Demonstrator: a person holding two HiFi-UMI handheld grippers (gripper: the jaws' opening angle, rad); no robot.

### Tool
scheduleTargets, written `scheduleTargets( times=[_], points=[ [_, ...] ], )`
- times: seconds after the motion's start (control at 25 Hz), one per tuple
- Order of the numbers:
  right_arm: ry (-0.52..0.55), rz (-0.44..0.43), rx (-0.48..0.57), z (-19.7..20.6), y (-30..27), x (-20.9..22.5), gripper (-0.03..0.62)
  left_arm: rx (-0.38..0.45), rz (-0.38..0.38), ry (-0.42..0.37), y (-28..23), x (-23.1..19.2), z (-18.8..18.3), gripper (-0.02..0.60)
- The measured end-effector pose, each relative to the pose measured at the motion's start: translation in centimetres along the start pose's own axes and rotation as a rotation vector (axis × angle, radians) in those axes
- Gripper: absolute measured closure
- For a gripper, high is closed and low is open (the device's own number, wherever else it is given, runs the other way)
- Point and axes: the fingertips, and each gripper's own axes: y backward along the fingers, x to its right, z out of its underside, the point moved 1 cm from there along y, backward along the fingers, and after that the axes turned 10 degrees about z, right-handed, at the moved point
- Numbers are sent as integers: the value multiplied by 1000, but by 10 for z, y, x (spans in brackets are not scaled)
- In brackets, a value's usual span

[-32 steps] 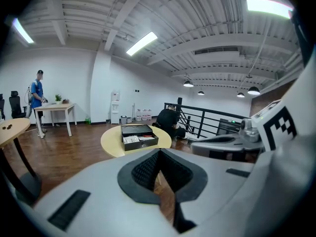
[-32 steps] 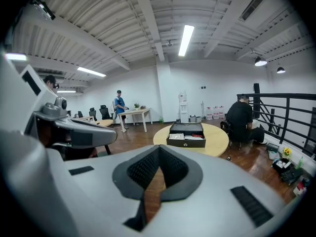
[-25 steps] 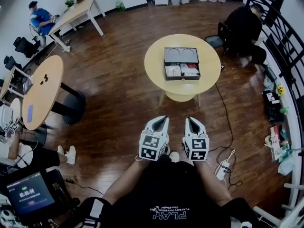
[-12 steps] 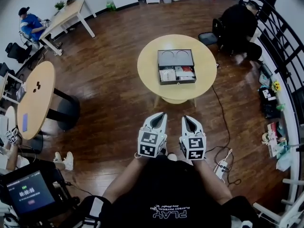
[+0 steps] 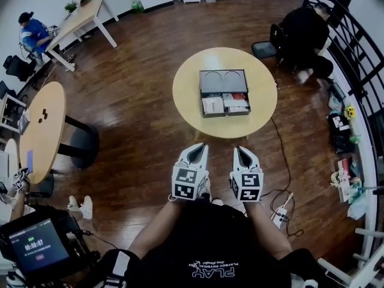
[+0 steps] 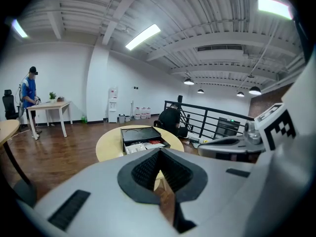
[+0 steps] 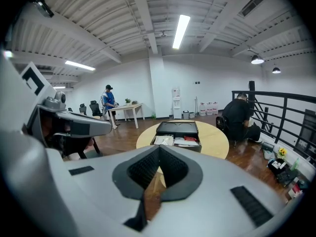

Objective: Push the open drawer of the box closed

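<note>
The box (image 5: 224,93) sits mid-counter (image 5: 186,95), its drawer (image 5: 225,104) pulled out on the side facing me, papers inside. My left hand-held gripper (image 5: 195,152) and right hand-held gripper (image 5: 242,155) hang well short of the box, jaws pressed together and empty, probably ready as blunt pushers once I approach.

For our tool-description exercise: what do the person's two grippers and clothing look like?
The left gripper and right gripper are pale grey and pointed, with black ribbed pads. Each carries a cube with black-and-white square markers. The person wears a black shirt with white print.
</note>
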Motion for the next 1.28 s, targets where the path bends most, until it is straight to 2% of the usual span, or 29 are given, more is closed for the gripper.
scheduleTargets(
  times=[0.32, 0.64, 1.28],
  points=[
    [-10, 19, 9, -10, -13, 8, 589, 0, 5, 1, -7, -7, -6, 584],
    [2, 32, -24, -25, -55, -2, 589, -15, 20, 22, -27, -50, -19, 584],
    [59, 86, -55, -31, -98, -8, 589, -15, 59, 32, -51, -95, -30, 584]
  ],
)
